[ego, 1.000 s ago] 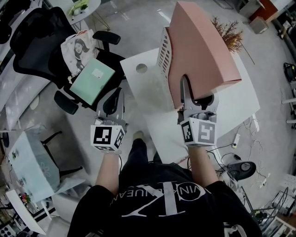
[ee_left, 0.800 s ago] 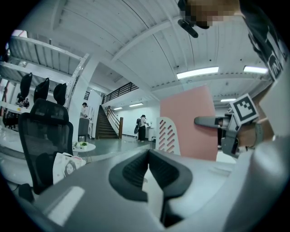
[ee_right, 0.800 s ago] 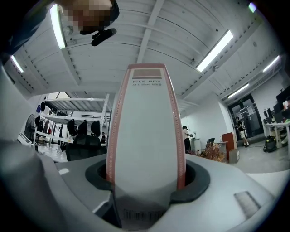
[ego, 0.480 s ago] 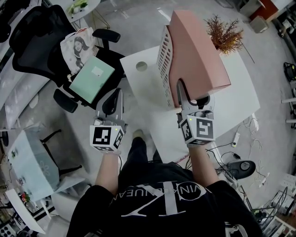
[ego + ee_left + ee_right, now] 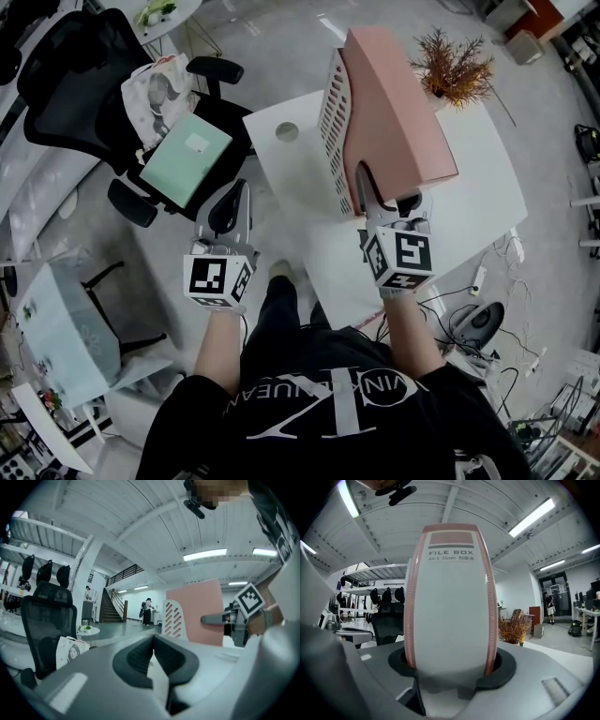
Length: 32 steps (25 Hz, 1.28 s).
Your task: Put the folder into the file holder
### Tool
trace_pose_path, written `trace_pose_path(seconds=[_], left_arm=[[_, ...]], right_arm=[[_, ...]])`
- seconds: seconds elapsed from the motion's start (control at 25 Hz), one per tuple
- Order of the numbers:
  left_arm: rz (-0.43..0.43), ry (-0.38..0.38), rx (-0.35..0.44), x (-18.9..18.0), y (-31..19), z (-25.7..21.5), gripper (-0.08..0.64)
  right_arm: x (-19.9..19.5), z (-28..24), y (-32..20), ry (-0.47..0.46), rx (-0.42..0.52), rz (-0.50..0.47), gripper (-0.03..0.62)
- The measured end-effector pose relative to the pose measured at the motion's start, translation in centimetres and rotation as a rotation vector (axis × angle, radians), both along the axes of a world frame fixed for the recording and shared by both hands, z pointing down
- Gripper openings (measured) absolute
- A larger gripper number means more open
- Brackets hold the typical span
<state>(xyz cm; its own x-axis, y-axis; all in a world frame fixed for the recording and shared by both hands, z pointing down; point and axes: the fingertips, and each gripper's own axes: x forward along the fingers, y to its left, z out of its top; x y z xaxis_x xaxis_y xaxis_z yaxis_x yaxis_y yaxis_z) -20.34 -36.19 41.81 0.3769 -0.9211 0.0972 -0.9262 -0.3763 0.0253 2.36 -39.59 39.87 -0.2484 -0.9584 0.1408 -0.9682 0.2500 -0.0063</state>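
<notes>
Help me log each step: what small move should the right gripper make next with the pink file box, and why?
Probably ease the pink file box down until it seats in the white file holder, without letting go. The right gripper clamps the box's spine, and the box stands tight against the holder's slotted side; whether it is fully home cannot be told.

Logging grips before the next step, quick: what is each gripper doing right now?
Left gripper: jaws closed, empty.
Right gripper: jaws closed on the folder.
</notes>
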Motion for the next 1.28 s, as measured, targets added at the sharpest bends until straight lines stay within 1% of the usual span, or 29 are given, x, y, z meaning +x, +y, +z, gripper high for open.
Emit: trace_pose_path(seconds=[0.32, 1.0, 1.28], left_arm=[[-0.001, 0.001, -0.002, -0.1, 0.3, 0.1, 0.000], [-0.003, 0.001, -0.003, 0.0, 0.2, 0.0, 0.000], [0.005, 0.004, 0.002, 0.5, 0.4, -0.2, 0.000]], right_arm=[[-0.1, 1.7, 0.2, 0.012, -0.069, -0.003, 0.311], [-0.3, 3.2, 0.8, 0.040, -0.130, -0.008, 0.313], [-0.3, 3.9, 1.3, 0.042, -0.158, -0.008, 0.328]])
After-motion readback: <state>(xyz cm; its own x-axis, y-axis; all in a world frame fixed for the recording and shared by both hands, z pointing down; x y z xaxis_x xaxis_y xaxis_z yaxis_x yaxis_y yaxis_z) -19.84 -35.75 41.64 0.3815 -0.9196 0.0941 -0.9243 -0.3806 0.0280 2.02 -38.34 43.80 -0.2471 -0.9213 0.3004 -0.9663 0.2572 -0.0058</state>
